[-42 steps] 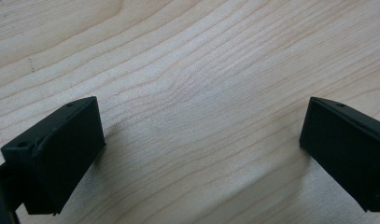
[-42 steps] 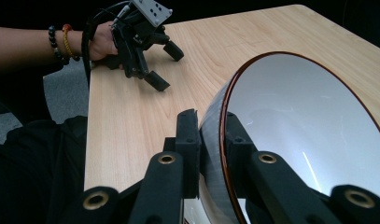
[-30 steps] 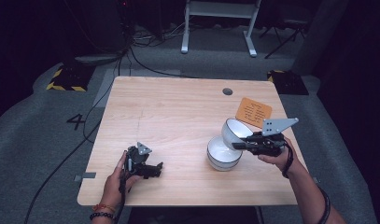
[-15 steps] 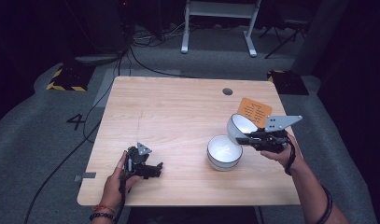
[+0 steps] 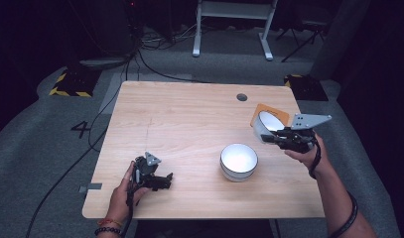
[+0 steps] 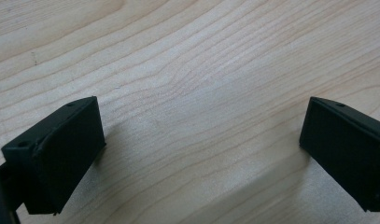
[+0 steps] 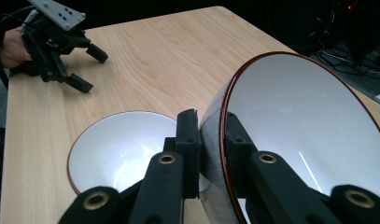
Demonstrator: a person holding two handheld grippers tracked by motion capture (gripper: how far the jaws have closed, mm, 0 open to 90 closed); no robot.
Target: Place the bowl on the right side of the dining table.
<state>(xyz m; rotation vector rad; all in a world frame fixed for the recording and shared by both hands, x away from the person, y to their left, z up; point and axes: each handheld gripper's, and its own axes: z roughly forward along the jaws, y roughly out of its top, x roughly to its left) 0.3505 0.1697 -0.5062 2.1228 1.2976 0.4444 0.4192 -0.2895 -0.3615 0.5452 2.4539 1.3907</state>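
Right gripper (image 5: pixel 274 140): jaws clamped on the rim of the lifted bowl (image 5: pixel 267 125), centre right of the high view.
Lifted bowl: tipped on edge, mouth facing upper right.
Left gripper (image 5: pixel 162 179): jaws wide, holding nothing, low on the surface (image 5: pixel 189 114).

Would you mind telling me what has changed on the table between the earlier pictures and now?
The right gripper, shut on the rim of the upper bowl, has lifted it off the lower bowl and carried it toward the table's right edge, beside the orange card; it hangs tilted on its side. The lower bowl stayed in place on the table. The left gripper stayed at the near left, fingers open and empty.
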